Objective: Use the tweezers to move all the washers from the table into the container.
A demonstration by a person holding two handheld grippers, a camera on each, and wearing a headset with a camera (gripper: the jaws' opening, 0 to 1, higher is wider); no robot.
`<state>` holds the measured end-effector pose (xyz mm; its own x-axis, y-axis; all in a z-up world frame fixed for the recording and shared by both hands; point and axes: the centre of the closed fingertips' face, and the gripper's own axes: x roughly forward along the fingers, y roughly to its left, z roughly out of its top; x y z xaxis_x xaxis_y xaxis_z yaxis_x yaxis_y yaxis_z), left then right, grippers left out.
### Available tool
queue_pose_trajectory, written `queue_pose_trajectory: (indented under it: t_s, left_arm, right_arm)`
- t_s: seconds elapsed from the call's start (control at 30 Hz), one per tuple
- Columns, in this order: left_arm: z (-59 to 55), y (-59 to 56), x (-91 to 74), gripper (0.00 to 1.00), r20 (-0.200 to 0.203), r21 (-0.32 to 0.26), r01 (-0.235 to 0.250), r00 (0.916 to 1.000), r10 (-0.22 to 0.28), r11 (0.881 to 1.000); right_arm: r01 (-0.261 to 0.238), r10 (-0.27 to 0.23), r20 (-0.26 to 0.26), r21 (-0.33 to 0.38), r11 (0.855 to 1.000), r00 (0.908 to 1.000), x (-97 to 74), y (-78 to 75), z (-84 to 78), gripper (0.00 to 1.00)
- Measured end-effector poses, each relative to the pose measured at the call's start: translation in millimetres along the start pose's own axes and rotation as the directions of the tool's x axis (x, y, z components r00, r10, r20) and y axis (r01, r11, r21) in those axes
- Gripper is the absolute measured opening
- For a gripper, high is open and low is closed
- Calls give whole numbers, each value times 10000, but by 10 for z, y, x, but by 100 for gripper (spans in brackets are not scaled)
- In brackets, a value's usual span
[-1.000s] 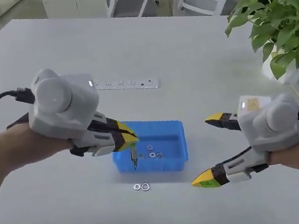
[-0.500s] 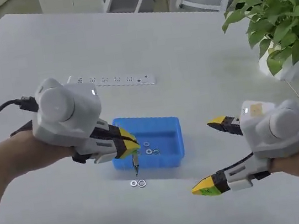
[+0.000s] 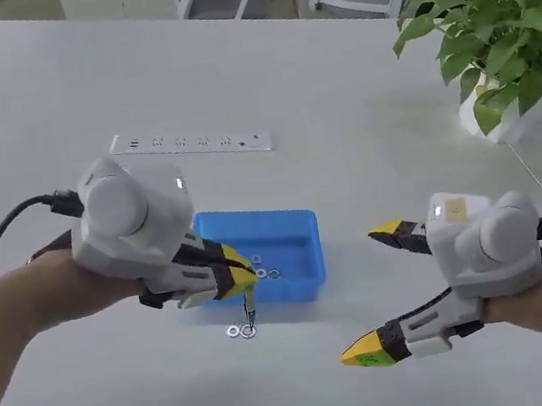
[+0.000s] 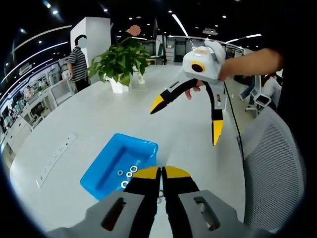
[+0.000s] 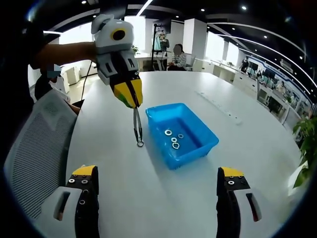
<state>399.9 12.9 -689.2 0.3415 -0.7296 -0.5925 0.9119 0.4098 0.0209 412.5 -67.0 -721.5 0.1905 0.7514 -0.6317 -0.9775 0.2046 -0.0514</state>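
head view: left hand-held gripper (image 3: 237, 272) has its jaws pressed together on the tweezers (image 3: 248, 305), which point down at the tabletop (image 3: 373, 138); tweezer tips sit at two loose washers (image 3: 241, 330) just in front of the blue container (image 3: 267, 229); stored washers (image 3: 267, 272) lie inside near its front wall; right hand-held gripper (image 3: 373, 295) hovers well to the side, jaws spread wide, nothing in them; white power strip (image 3: 192, 141) beyond the container, potted plant (image 3: 498, 25) far right; tabletop is plain pale grey.

left gripper view: own jaws meet with no gap; container (image 4: 104, 168) just ahead, stored washers (image 4: 127, 175) by its near corner; right hand-held gripper (image 4: 187, 122) ahead, spread open; open office with ceiling lights behind; mesh chair (image 4: 277, 163) at right.

right gripper view: own jaws far apart and empty; tweezers (image 5: 137, 124) hang from the left hand-held gripper (image 5: 129, 101), tips at one of the loose washers (image 5: 140, 144); can't tell if it is pinched.

step looks like the pick of a loose washer; next move calls for closing the tips on the ring, lifting, a short hop over the front wall, then release; a thin flat ring may slip.
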Motion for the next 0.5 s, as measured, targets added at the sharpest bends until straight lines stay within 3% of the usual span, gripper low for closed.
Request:
queue_pose_trajectory:
  t_s: [0.27,0.5]
  left_arm:
    - [-90,-9,76,6,-206,-29,73,9998,-74,10000]
    - [-75,-2,97,6,-43,-172,70,10000,-71,9998]
  right_arm:
    - [-2,2,-30,86,10000,10000,2,20,-29,100]
    - [-40,41,-132,100,9999,9999,5,31,-63,99]
